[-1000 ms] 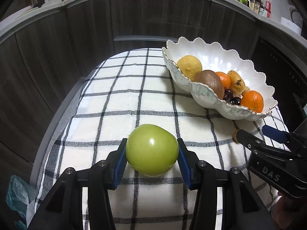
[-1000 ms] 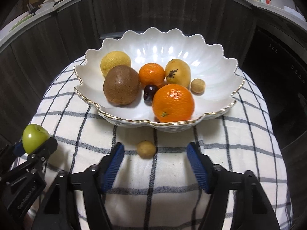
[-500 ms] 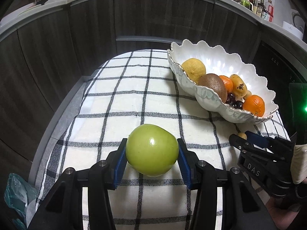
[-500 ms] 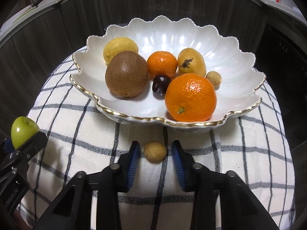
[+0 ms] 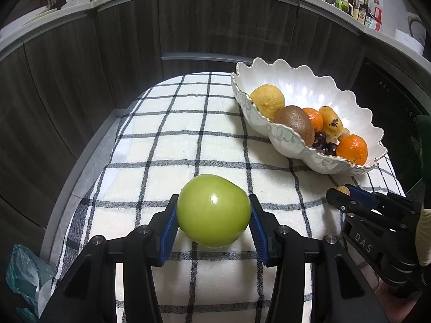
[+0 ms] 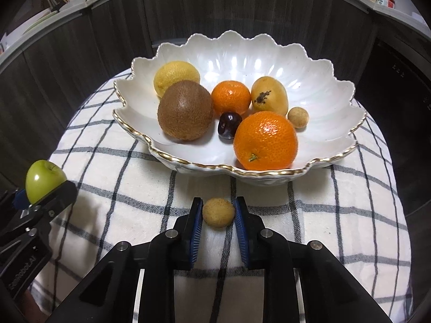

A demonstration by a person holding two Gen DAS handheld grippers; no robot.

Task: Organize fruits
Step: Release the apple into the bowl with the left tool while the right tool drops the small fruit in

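Note:
My left gripper (image 5: 213, 216) is shut on a green apple (image 5: 213, 214), held over the checked cloth; the apple also shows at the left of the right wrist view (image 6: 43, 180). My right gripper (image 6: 218, 212) is shut on a small tan round fruit (image 6: 218, 212) just in front of the white scalloped bowl (image 6: 317, 91). The bowl holds a lemon (image 6: 176, 76), a kiwi (image 6: 184, 113), two oranges (image 6: 265, 140), a dark cherry (image 6: 229, 125), a yellow speckled fruit (image 6: 269, 95) and another small tan fruit (image 6: 297, 117).
The checked cloth (image 5: 172, 140) covers a small round table with dark cabinet fronts close behind. A counter with bottles (image 5: 361, 8) runs along the back. A green plastic bag (image 5: 18, 274) lies at lower left below the table edge.
My right gripper has moved in toward the bowl and closed its fingers onto the small tan fruit. My left gripper still holds the apple and has shifted slightly.

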